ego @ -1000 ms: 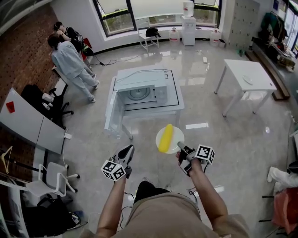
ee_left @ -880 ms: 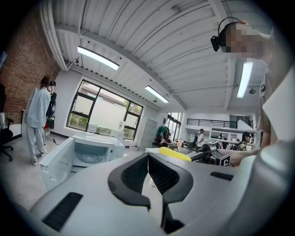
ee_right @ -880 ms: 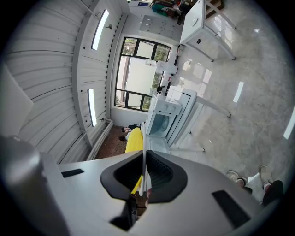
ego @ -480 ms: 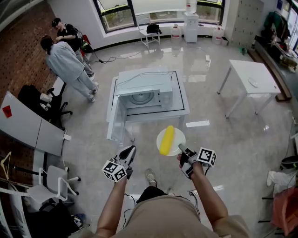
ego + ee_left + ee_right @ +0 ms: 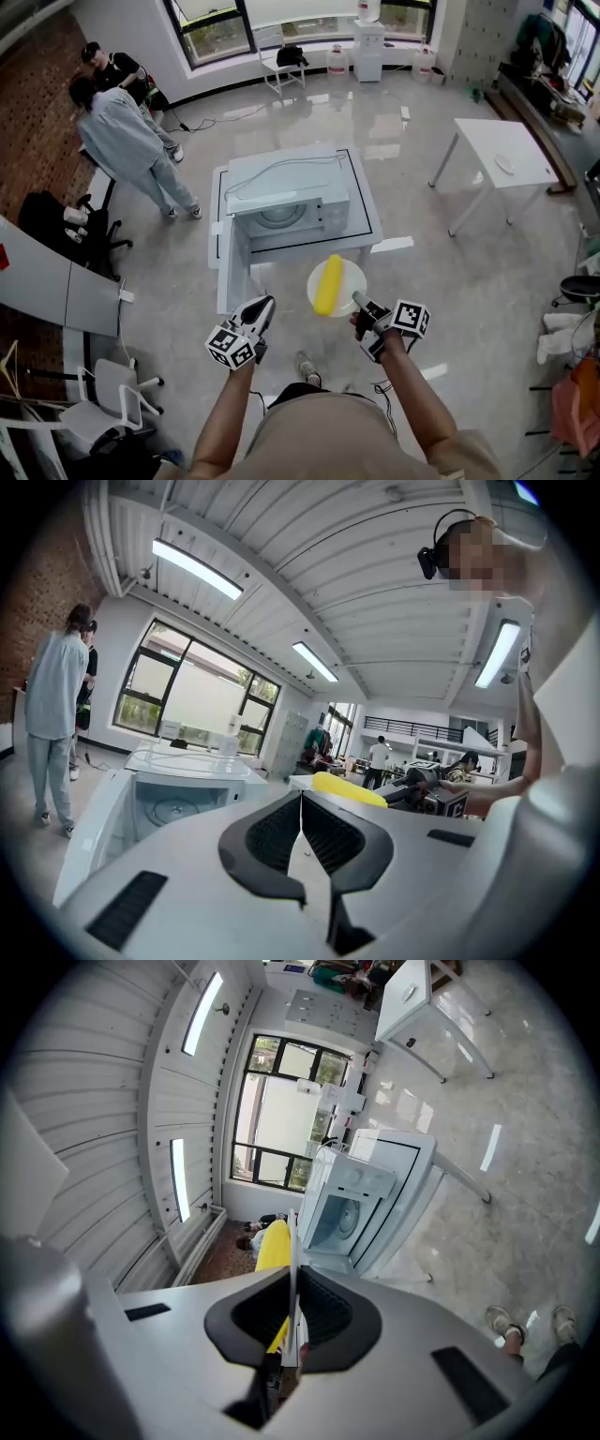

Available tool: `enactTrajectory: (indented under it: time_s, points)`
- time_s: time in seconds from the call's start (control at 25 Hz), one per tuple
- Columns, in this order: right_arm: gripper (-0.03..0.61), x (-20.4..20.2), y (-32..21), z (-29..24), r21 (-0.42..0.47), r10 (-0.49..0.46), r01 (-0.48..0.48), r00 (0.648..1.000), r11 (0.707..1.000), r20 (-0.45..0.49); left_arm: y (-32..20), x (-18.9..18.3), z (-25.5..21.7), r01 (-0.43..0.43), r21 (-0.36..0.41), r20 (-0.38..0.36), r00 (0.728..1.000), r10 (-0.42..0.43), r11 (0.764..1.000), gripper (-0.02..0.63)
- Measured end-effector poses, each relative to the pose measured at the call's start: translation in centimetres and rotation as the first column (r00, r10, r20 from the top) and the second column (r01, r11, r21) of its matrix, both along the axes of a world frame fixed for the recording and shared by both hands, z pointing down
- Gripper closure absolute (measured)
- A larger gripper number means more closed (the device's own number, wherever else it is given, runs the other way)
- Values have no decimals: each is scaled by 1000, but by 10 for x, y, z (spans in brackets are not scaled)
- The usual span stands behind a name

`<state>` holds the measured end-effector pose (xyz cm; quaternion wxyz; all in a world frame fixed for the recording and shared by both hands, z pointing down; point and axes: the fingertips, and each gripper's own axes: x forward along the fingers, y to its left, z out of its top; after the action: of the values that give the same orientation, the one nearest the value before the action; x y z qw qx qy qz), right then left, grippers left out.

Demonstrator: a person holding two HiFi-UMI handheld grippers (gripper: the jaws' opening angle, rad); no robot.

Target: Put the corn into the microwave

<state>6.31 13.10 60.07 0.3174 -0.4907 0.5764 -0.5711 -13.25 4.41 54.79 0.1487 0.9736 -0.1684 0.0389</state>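
At far left of the head view we see two people standing by the brick wall, with a black office chair near them. At centre, the microwave sits on a white table. Its door is swung wide to the left, and the turntable inside is in plain sight.

Our left claw hangs beside the door's near edge. Its jaws are pressed together with nothing between them, as the left gripper view shows.

Right of it, the corn lies on a white plate held in the air just in front of the table's near edge. The cob's long axis runs from us toward the microwave's open front, its far end tipped slightly to the right.

Our right claw is clamped on the plate's near right rim. In the right gripper view the thin rim stands edge-on between the closed jaws, with the corn to its left and the microwave ahead.

At far right stands a second white table, well apart from the first.
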Motion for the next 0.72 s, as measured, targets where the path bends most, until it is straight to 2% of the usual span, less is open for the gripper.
enactTrajectory:
  time_s: [0.24, 0.48, 0.72]
  points:
    - [558, -11, -29, 7, -12, 26, -26, 1000, 1000, 0, -32, 0, 2, -52, 3, 0, 999, 52, 999, 604]
    - [558, -20, -55, 20, -18, 64, -64, 998, 998, 1, -60, -10, 10, -90, 12, 35, 995, 90, 996, 604]
    - [558, -28, -81, 27, -25, 93, -93, 996, 995, 13, -85, -9, 11, -114, 6, 16, 993, 114, 993, 604]
